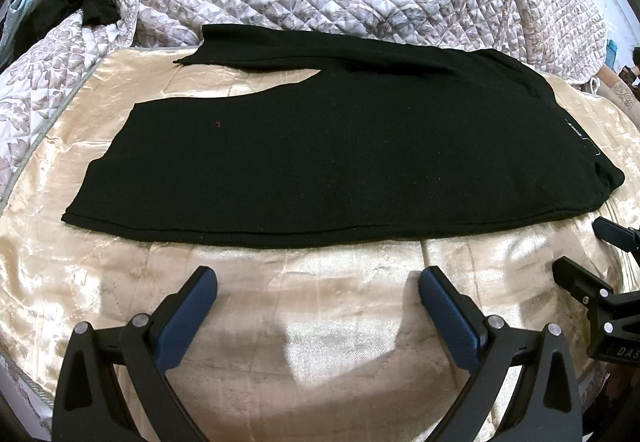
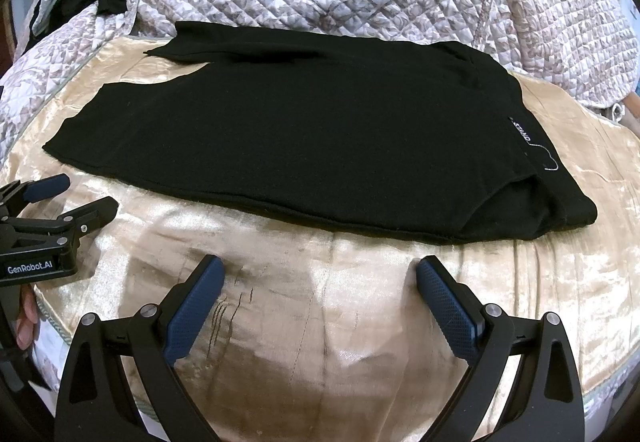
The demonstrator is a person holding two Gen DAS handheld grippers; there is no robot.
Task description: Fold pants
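Black pants [image 1: 340,146] lie flat across the middle of the bed [image 1: 320,322], legs side by side, ready for folding. Left tongs [image 1: 317,284] and right tongs [image 2: 320,274] hover near the front edge, spread apart, empty.

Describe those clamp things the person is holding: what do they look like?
Both look alike. The left gripper and right gripper have two black angled arms with silver pivot pins, tipped by dark blue textured pads. Seen from the right camera, the left one's body carries white "GenRobot.AI" lettering. No cables or sleeves show.
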